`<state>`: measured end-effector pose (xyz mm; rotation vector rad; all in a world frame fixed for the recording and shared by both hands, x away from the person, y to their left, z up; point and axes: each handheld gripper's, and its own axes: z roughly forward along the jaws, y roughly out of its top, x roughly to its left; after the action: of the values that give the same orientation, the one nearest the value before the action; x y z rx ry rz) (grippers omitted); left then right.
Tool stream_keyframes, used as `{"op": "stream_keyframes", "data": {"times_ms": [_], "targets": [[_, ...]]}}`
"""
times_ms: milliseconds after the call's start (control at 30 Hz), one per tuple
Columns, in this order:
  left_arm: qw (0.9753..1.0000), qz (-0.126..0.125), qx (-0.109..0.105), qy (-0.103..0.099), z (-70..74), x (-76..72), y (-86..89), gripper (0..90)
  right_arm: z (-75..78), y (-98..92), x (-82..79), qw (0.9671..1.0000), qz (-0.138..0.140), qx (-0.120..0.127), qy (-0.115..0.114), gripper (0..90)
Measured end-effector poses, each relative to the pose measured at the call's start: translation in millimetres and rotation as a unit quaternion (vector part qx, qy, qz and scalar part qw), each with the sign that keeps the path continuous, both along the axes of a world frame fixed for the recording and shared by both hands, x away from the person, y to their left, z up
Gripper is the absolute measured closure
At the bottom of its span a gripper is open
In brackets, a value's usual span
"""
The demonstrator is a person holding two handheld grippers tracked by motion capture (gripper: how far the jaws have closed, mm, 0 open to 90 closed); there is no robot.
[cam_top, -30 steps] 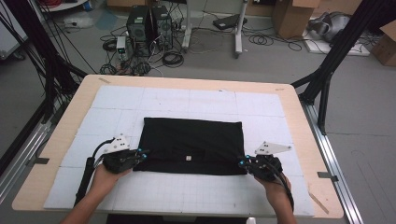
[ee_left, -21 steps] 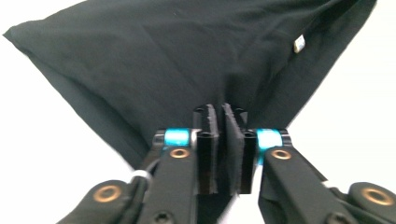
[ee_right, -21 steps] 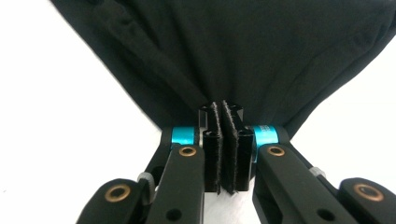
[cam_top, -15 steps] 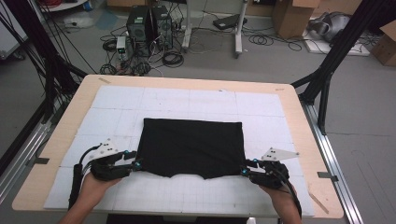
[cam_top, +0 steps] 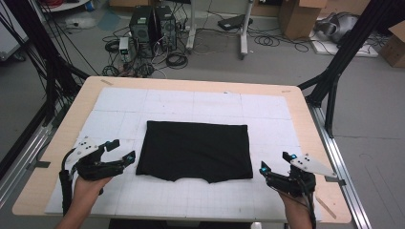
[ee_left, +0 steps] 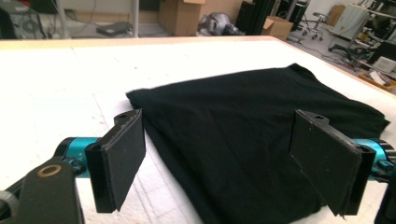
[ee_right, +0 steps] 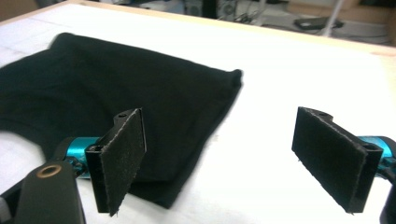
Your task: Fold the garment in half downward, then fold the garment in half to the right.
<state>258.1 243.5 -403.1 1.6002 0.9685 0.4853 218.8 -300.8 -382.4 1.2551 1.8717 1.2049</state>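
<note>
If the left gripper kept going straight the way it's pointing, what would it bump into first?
Most likely the black folded garment. The left gripper has its jaws open and aimed at the cloth's near left edge, with bare white mat between; how far off is hard to judge.

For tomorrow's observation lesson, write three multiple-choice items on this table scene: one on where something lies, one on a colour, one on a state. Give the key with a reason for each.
1. Where does the folded garment lie?
A. On the white mat, between the two grippers
B. On the floor beside the computer towers
C. Hanging over the table's far edge

2. What colour is the garment?
A. White
B. Black
C. Red

3. How do the left gripper and right gripper stand?
A. Both shut on the garment
B. One open, one shut
C. Both open, holding nothing

Key:
1 A, the high view shows it flat on the mat with a gripper at each side.
2 B, it is black in all three views.
3 C, each gripper view shows its jaws wide apart with nothing between them.
</note>
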Motion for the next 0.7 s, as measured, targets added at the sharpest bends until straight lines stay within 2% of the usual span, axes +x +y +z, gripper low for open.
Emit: {"op": "stream_keyframes", "data": {"times_ms": [67, 167, 333, 533, 700], "targets": [[1.0, 0.002, 0.001, -0.003, 0.1, -1.1, 2.0, 19.3, 0.5, -3.6, -1.2, 0.9999, -0.008, -0.002, -0.007, 16.3], [0.9999, 0.01, 0.007, -0.004, -1.3, -2.5, 4.8, 19.2, 0.7, -9.6, -4.3, 0.9996, -0.021, 0.008, -0.015, 16.3], [0.9999, 0.014, 0.008, -0.003, -1.9, -1.8, 6.9, 19.2, -0.8, -13.9, -1.8, 0.9993, -0.033, 0.012, -0.015, 16.3], [0.9999, 0.012, 0.005, -0.002, -1.4, -4.2, 5.5, 19.3, -1.4, -12.9, -3.1, 0.9994, -0.029, 0.007, -0.015, 16.3], [0.9999, 0.013, 0.011, 0.0, -2.3, -4.8, 3.4, 19.2, -1.7, -16.6, -5.6, 0.9992, -0.034, 0.017, -0.013, 16.3]]}}
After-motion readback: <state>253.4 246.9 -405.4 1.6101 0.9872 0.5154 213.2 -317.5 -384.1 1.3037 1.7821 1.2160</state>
